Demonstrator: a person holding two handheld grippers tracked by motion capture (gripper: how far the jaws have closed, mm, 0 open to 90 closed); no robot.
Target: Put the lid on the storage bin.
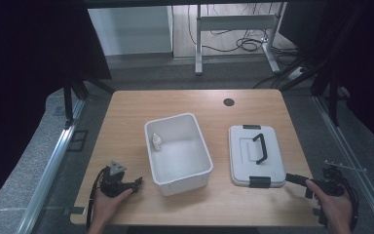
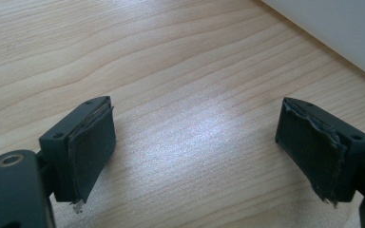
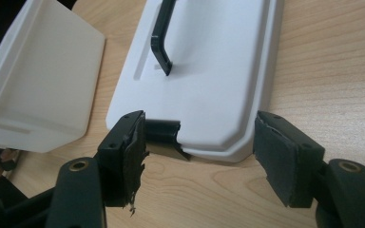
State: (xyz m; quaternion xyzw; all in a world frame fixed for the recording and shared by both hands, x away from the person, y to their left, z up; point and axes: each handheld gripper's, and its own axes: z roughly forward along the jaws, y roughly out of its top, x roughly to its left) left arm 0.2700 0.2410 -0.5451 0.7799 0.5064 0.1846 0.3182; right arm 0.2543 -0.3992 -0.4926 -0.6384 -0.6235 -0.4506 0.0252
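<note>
At the lid point(image 3: 209, 71)'s near edge, the right gripper point(image 3: 199, 142) stands released, approaching; next, clamp that rim squarely, while the left gripper point(image 2: 195, 142) rests released.

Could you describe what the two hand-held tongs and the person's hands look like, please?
Both tongs are black. The left tongs carry a grey three-cornered plate on top and trail a black cable. Each has two blocky jaws with screw holes and dark pads frayed at the edges; the right tongs look alike. The hands are bare, with no sleeves in sight.
</note>
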